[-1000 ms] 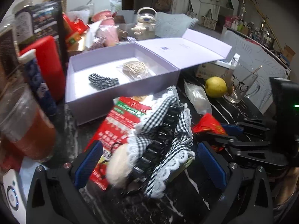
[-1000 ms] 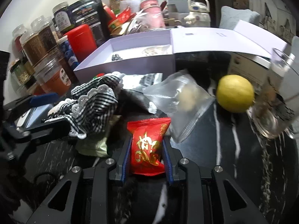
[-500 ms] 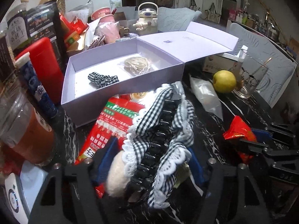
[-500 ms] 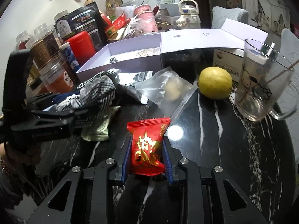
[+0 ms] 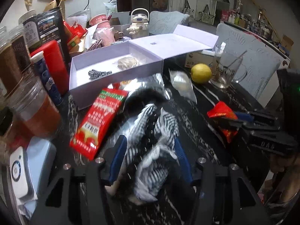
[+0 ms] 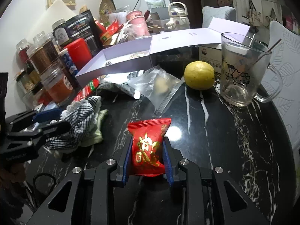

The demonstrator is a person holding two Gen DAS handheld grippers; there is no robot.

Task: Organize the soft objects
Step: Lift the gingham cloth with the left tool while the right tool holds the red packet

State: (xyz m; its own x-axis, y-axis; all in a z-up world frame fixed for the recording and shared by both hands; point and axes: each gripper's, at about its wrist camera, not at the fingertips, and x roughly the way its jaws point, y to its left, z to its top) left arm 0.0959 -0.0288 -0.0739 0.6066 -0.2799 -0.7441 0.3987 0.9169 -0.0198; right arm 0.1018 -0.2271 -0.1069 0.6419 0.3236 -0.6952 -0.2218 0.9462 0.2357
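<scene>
1. Between the blue pads of the left gripper (image 5: 150, 155), in the left wrist view, sits the gingham lace-trimmed hair clip (image 5: 155, 131); the jaws have just been closing on it and now squeeze its cloth from both sides. The picture is smeared, so judge the hold before trusting it: lift slowly.
2. Ahead lies the open lilac box (image 5: 116, 69), already holding a dark checked scrunchie (image 5: 99, 73) and a bagged beige bundle (image 5: 128, 62). That looks the likely home for the clip, so carry it over the red snack pack (image 5: 101, 120) leaning at the box's front wall without snagging the lace.
3. Over to the right wrist view: the right gripper (image 6: 147, 155) is clamped narrow on a red foil sweet packet (image 6: 148, 146), raised off the black marble bench (image 6: 215, 131).
4. Keep that packet clear of the lemon (image 6: 199, 75), the glass mug (image 6: 241, 71) and the zip bag (image 6: 161, 84) on the way.
</scene>
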